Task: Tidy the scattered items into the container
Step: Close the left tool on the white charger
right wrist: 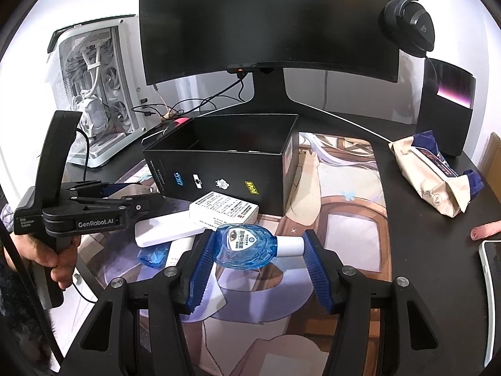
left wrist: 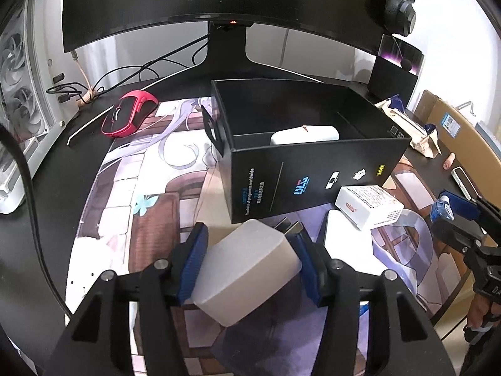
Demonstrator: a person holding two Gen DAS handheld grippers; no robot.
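My left gripper (left wrist: 249, 238) is shut on a white charger block (left wrist: 247, 269), whose metal prongs point toward the black box (left wrist: 313, 169). That open box stands on the picture desk mat with a white item (left wrist: 303, 134) inside. My right gripper (right wrist: 258, 239) is shut on a blue eye-drop bottle (right wrist: 247, 246) lying sideways, one pad on its base and the other on its white cap. In front of the box (right wrist: 219, 169) lie a small white printed carton (right wrist: 224, 210), a flat white slab (right wrist: 162, 232) and a small blue piece (right wrist: 153, 255).
A red mouse (left wrist: 128, 116) lies left of the box. Behind it are a monitor stand (left wrist: 227, 50), cables and a white PC case (right wrist: 94, 94). A paper bag (right wrist: 435, 175), a phone (right wrist: 491, 285) and a dark speaker (right wrist: 447, 109) occupy the right side.
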